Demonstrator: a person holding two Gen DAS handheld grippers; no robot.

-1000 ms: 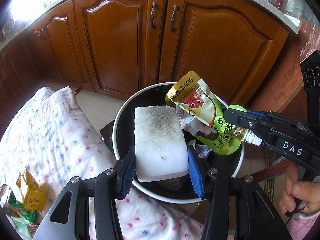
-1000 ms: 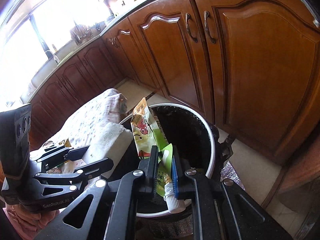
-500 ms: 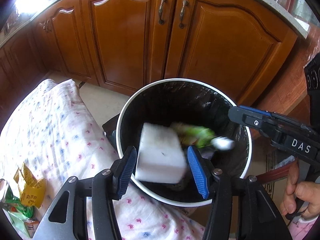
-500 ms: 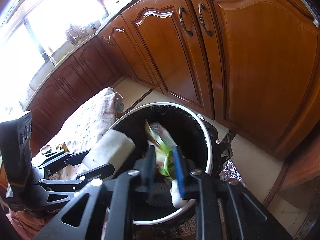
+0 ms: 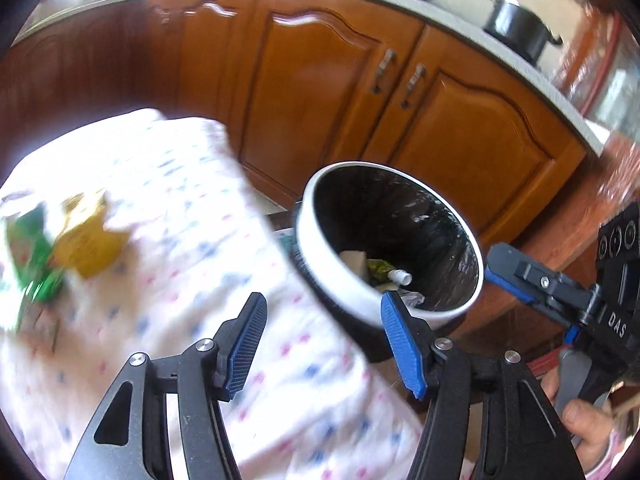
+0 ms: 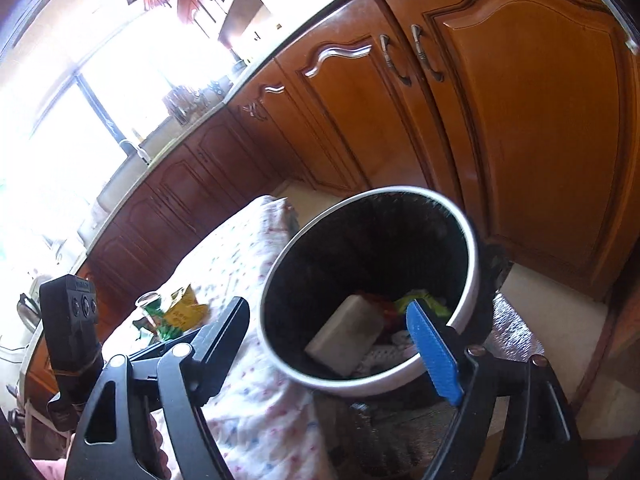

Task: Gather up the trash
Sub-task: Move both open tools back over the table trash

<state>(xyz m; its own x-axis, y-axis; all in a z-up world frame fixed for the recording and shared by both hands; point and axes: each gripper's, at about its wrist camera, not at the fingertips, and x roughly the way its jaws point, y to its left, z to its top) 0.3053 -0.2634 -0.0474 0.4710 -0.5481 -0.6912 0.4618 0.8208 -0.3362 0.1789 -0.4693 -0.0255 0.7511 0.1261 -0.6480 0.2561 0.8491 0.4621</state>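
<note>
A run of reddish-brown wooden cabinets (image 6: 520, 140) with curved metal handles fills the background, under a pale speckled countertop (image 5: 460, 16) on which a dark pot (image 5: 516, 26) stands. In the right wrist view a bright window (image 6: 80, 120) glares above the counter further along, washing out what sits beneath it.

In front of the cabinets stands a round bin (image 6: 474, 264) with a white rim and a black liner. At its bottom lie a white sponge block (image 6: 346, 334) and, beside it, a green spouted pouch (image 5: 384, 270) with its white cap showing, among other scraps too jumbled to tell apart.

The left gripper (image 5: 320, 334) has its blue-padded jaws apart with nothing between them; they have just been opening. It sits over the edge of a table covered by a white cloth with small pink and blue dots (image 5: 168, 240), just beside the bin. The right gripper (image 6: 332, 338) also stands wide apart and empty, its jaws having just opened, framing the bin's mouth from above.

The cloth butts against the bin's side. Further along it lie a yellow wrapper (image 6: 186, 312) and green packaging (image 5: 32, 264), close together, with a small clear cup (image 6: 148, 300) just behind; the left wrist view blurs them. A hand (image 5: 588, 424) in a pink sleeve holds the right gripper's handle.
</note>
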